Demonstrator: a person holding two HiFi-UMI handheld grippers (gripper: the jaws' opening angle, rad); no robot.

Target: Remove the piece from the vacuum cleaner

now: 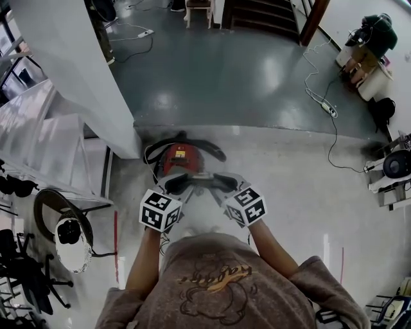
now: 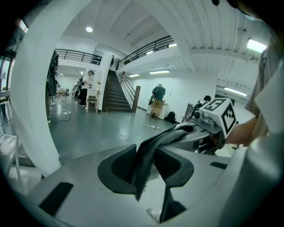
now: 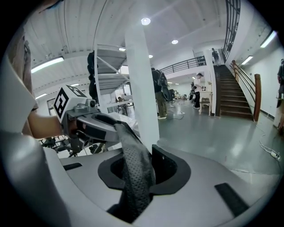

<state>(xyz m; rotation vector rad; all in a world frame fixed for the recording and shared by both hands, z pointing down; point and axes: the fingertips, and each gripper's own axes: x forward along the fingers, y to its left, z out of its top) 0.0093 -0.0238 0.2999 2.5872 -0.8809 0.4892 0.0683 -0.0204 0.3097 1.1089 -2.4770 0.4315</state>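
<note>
Floor (image 1: 244,77) glossy grey | stairs (image 1: 257,16) beyond | left tongs (image 2: 148,164) and right tongs (image 3: 142,170) clamp dark piece (image 1: 196,182)

A: What do you have around the edges?
B: I've got a white pillar (image 1: 70,58) at my left, white shelving (image 1: 38,138) just beside it.
A: And farther out?
B: I see a dark staircase (image 1: 257,16) at the top, a chair (image 1: 198,9) near its foot, a power strip (image 1: 329,109) lying on the glossy floor (image 1: 225,77) at the right, and a person (image 2: 157,95) in the distance.
</note>
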